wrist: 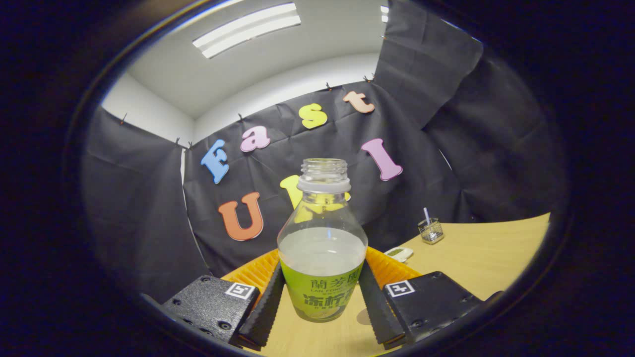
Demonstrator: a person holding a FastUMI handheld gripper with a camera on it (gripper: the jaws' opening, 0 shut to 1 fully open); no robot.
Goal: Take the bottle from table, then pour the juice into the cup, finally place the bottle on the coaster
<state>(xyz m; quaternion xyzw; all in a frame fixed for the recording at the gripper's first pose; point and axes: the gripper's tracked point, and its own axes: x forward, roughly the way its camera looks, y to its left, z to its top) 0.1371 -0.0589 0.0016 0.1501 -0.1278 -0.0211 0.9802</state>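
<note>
**Bottle clamped in the tongs, above the bench**

The tongs [321, 292] are clamped on the bottle [322, 248] — one finger presses each side of its green-labelled lower body. The bottle stands upright between the fingers, uncapped, its threaded neck open at the top, with pale cloudy juice filling it to about the shoulder. Its base seems to hang clear of the wooden bench [476, 258], though contact is hard to judge from this angle.

Just behind the bottle, beyond the fingertips, a ribbed orange piece [392, 267] curves out on both sides — whether it is the coaster I cannot tell. Further ahead and to the right of the tongs lies a small white-and-green object [399, 254], and beyond that, near the booth's black cloth wall, stands a small clear glass cup [430, 230] with a straw-like stick in it.
</note>
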